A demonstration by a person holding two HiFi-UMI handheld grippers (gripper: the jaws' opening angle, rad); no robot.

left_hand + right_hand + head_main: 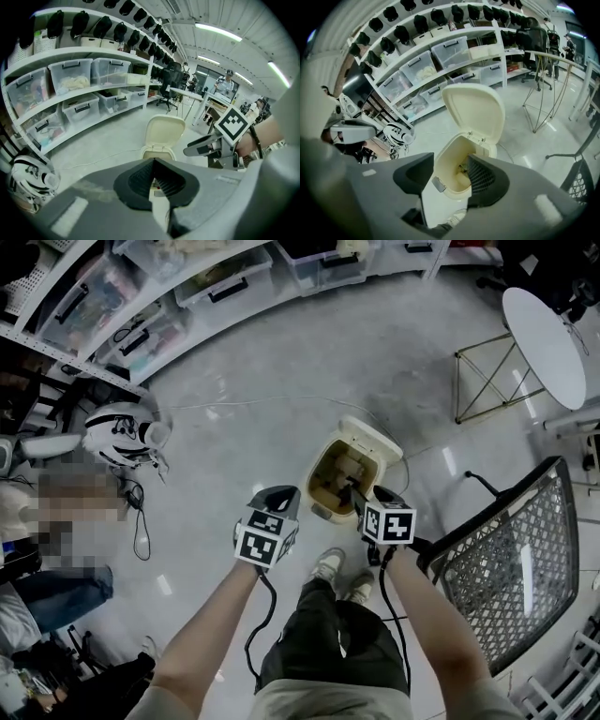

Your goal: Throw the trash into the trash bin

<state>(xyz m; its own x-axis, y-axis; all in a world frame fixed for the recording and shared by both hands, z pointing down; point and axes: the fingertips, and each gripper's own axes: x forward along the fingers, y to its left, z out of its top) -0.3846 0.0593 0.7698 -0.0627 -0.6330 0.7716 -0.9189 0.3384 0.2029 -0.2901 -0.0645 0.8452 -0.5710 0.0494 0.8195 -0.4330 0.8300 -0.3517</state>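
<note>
A cream trash bin (323,512) stands on the floor with its lid (373,435) tipped back. Some trash (464,168) lies at its bottom. My right gripper (354,491) hangs over the bin's right rim, open, and nothing is between its fingers (485,176). In the right gripper view the bin (454,154) opens straight below the jaws. My left gripper (277,495) is left of the bin, over the floor, shut with nothing in it. In the left gripper view its pads (140,178) meet at the tip, with the bin (161,133) ahead and the right gripper (213,143) to the right.
Shelves with clear storage boxes (220,282) run along the back. A round white table (544,334) on wire legs and a black mesh chair (520,559) stand at the right. A white and black helmet (117,432), a floor cable (141,531) and a blurred person lie left. My shoes (328,568) are near the bin.
</note>
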